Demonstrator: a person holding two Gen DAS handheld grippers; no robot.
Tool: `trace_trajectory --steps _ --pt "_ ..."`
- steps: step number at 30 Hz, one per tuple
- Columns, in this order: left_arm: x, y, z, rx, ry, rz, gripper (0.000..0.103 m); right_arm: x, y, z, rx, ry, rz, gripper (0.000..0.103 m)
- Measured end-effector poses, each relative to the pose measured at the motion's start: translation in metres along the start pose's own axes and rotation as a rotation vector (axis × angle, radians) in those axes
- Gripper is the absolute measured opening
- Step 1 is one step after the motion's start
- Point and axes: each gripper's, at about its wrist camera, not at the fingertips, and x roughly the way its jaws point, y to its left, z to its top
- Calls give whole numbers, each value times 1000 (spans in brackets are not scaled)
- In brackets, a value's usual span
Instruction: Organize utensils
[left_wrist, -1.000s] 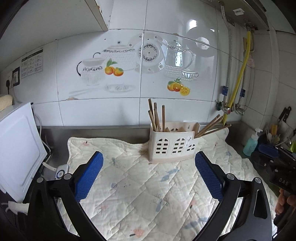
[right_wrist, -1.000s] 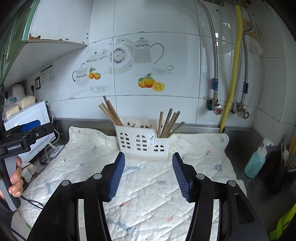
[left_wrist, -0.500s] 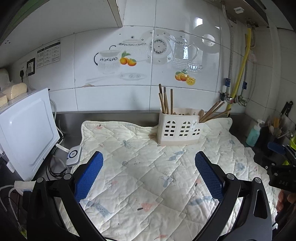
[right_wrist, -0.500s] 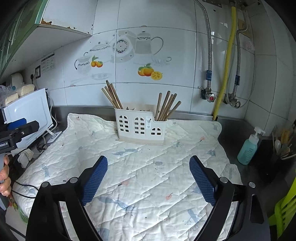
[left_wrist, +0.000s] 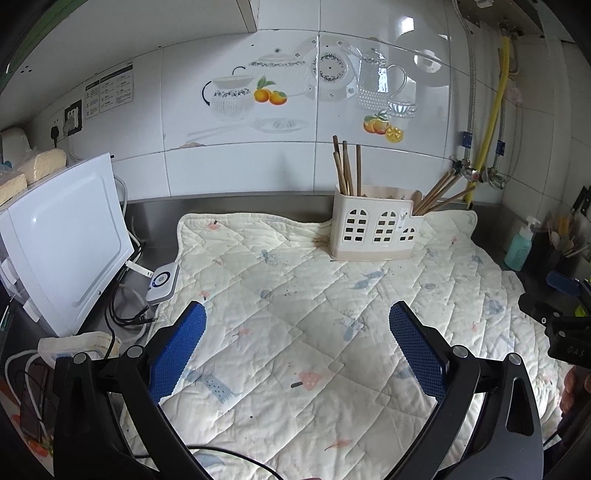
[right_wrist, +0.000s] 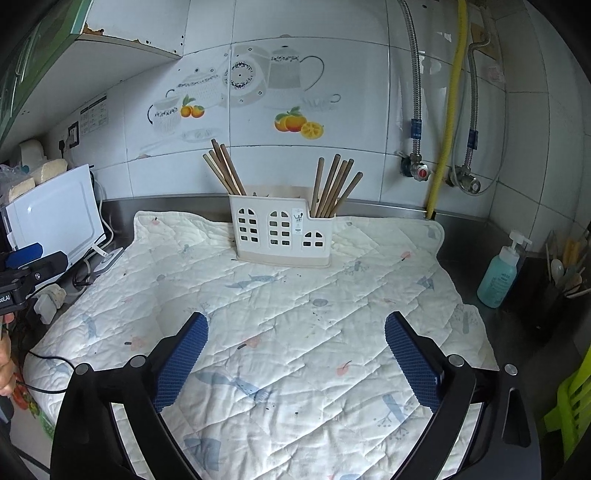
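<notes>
Both claws tilt down over the quilted mat, facing the chopstick holder. The left claw gapes empty. The right claw, jaws just spread wide, holds nothing.

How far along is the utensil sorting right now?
Done, by the look of it: chopsticks stand in the holder at its left end, more at its right. In hand: nothing; the left gripper and right gripper are open and empty. Left: no loose utensils on the quilted mat.

The left gripper is hanging open over the quilted mat, with the utensil holder standing beyond it, chopsticks leaning inside.
</notes>
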Motion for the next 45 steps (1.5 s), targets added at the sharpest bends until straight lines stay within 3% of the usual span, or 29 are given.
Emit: trace_trajectory --steps 10,45 --pt "9 2 -7 -11 39 5 98 0 1 0 -5 -4 2 94" --pt "15 -3 -10 8 61 11 98 6 1 -3 5 6 5 94"
